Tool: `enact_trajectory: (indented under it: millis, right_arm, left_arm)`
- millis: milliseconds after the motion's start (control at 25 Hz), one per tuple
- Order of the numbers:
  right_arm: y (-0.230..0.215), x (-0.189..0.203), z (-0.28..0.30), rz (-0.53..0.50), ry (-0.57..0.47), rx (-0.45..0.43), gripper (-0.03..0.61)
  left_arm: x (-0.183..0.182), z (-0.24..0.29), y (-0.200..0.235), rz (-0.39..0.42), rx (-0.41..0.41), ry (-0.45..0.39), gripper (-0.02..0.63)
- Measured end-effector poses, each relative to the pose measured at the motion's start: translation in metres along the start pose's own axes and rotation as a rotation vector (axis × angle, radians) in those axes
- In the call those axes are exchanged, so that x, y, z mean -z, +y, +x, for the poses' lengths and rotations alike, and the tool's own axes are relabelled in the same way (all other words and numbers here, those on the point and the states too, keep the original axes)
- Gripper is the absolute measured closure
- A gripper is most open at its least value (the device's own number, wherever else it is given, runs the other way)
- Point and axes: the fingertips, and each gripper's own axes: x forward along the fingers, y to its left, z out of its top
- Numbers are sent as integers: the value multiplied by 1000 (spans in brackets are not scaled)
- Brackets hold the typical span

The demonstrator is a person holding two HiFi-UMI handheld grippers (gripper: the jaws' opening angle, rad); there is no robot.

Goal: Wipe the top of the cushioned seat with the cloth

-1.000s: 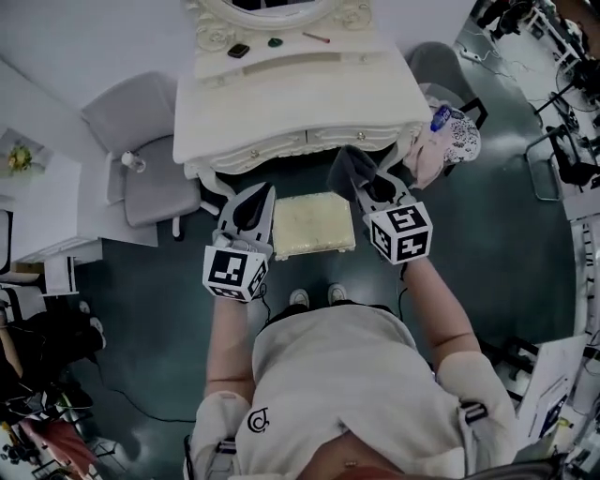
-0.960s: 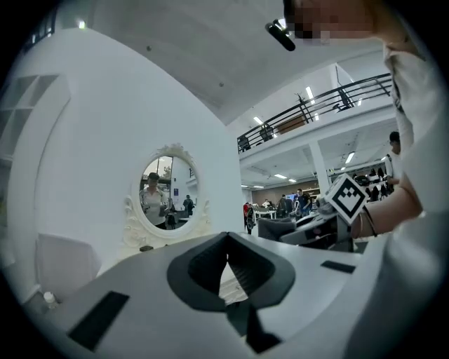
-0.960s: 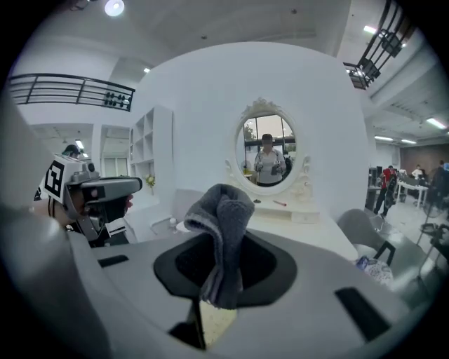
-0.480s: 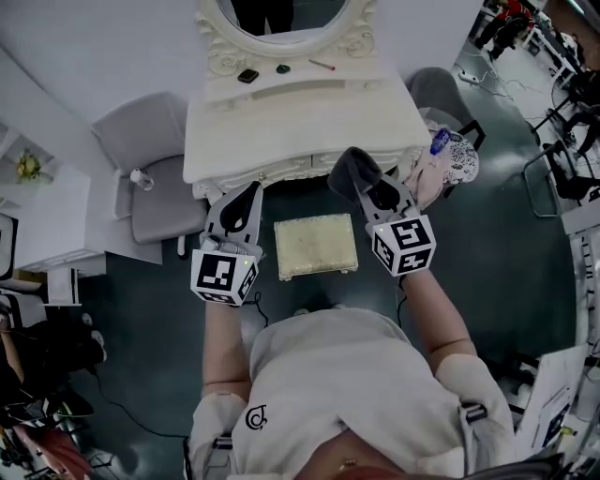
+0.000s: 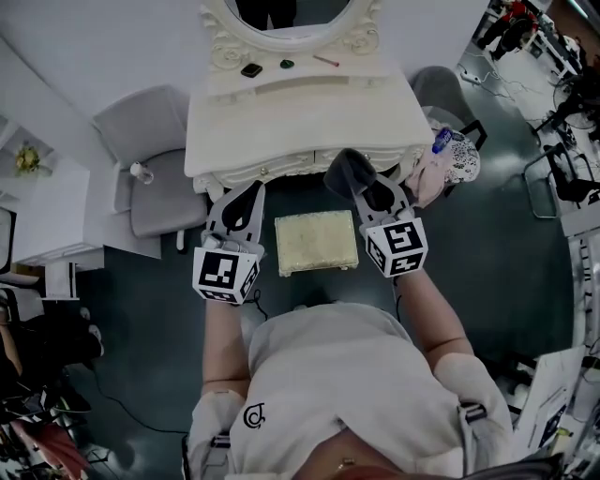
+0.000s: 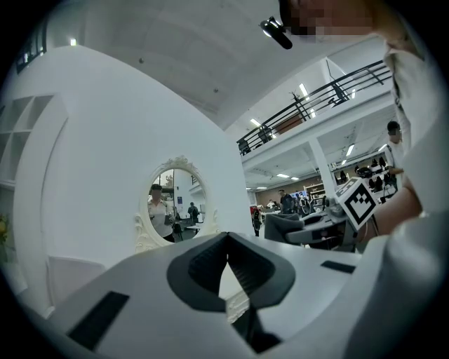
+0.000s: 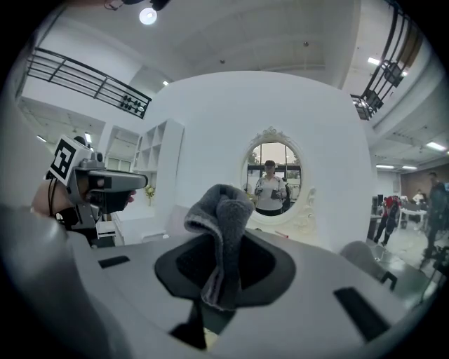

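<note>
Cloth (image 7: 221, 231): pinched in right gripper (image 7: 223, 245), held clear of cushioned seat (image 5: 317, 242).
Left gripper (image 6: 226, 242): jaws together, empty.
Progress: wiping apparently not yet begun.

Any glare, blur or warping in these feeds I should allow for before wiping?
Head view: dim, edges bowed by the lens, but the cushioned seat in the middle is sharp. Right gripper view: a ceiling lamp flares at top; the cloth reads clearly. Left gripper view: dark rounded corners, straight lines bent by the wide lens.
</note>
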Motion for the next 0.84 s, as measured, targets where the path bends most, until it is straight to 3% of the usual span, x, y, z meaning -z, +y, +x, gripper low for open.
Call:
enact_trajectory:
  millis: [480,840]
  right_arm:
    - [6,-9,-8,-53,-19,0,509]
    - [8,-8,-8,-50,-9,-11,510]
  left_arm:
    - [5,-6,-12,45,7,26,600]
    - [0,-6,-14,32,8,12,600]
